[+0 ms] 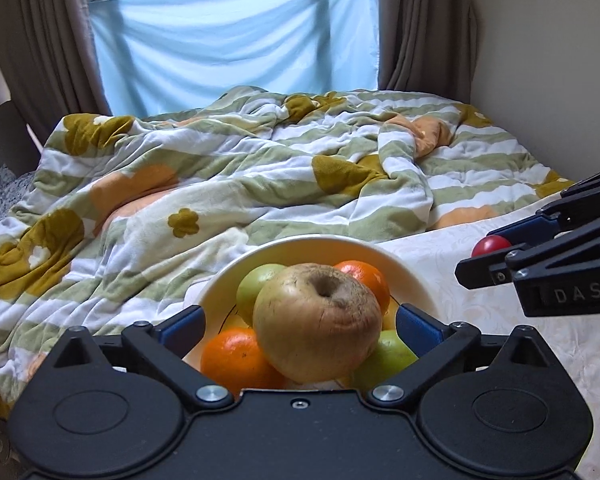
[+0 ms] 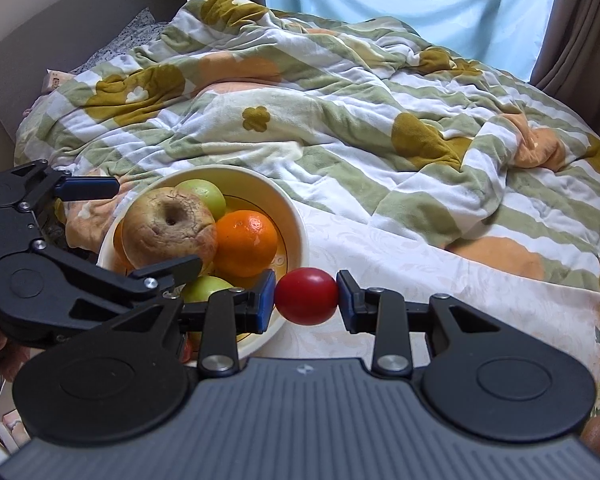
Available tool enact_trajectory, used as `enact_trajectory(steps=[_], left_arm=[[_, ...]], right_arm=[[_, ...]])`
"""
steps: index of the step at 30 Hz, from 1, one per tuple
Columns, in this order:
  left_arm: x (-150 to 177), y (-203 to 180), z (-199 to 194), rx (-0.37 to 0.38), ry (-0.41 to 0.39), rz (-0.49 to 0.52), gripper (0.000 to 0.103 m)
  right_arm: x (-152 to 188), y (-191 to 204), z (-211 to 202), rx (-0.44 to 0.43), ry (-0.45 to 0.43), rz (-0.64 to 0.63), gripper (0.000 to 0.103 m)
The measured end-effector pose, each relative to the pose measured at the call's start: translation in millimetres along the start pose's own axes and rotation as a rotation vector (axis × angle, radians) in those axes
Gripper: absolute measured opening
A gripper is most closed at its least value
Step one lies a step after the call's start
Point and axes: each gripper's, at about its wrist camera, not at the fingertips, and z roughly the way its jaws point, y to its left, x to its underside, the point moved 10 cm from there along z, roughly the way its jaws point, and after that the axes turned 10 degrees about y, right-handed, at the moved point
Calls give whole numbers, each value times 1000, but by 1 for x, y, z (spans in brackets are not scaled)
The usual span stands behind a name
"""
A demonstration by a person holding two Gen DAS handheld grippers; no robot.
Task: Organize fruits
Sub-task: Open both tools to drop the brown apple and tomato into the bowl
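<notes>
Right gripper (image 2: 306, 296), low in the middle of its frame, clenches a small red fruit (image 2: 307, 296) between its blue pads, just right of the bowl (image 2: 296, 216). Left gripper (image 1: 300, 320) stands with its jaws released on both sides of a big wrinkled apple (image 1: 316, 324), not touching it as far as I can see. This apple lies on top of the pile in the bowl, with oranges (image 1: 236, 356) and green apples (image 1: 384, 356) around it. Behind, in the upper half of both frames, a striped blanket (image 1: 220, 168) covers the bed.
</notes>
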Motion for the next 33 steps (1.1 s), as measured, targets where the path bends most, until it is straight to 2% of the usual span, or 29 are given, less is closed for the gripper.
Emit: enact_trajectory(steps=[4, 8, 14, 21, 26, 28, 30, 33], left_arm=[[11, 5, -13, -3, 3, -54, 103], [23, 10, -23, -56, 21, -97, 103], [39, 14, -33, -80, 31, -178, 103], [52, 12, -37, -105, 52, -226, 103], [58, 9, -42, -123, 54, -235, 103], [59, 9, -44, -126, 52, -241, 103], [58, 9, -47, -128, 50, -245, 103], [58, 7, -50, -123, 44, -250, 103]], right_arm=[[-1, 2, 1, -16, 1, -16, 48], [-4, 8, 6, -58, -6, -45, 48], [-5, 15, 25, -84, 5, -169, 48], [-6, 26, 36, -138, -14, -246, 48], [-6, 31, 41, -146, -18, -296, 49], [-6, 33, 40, -141, -31, -317, 57], [-5, 33, 39, -113, -35, -328, 84], [-3, 32, 33, -72, -57, -340, 98]])
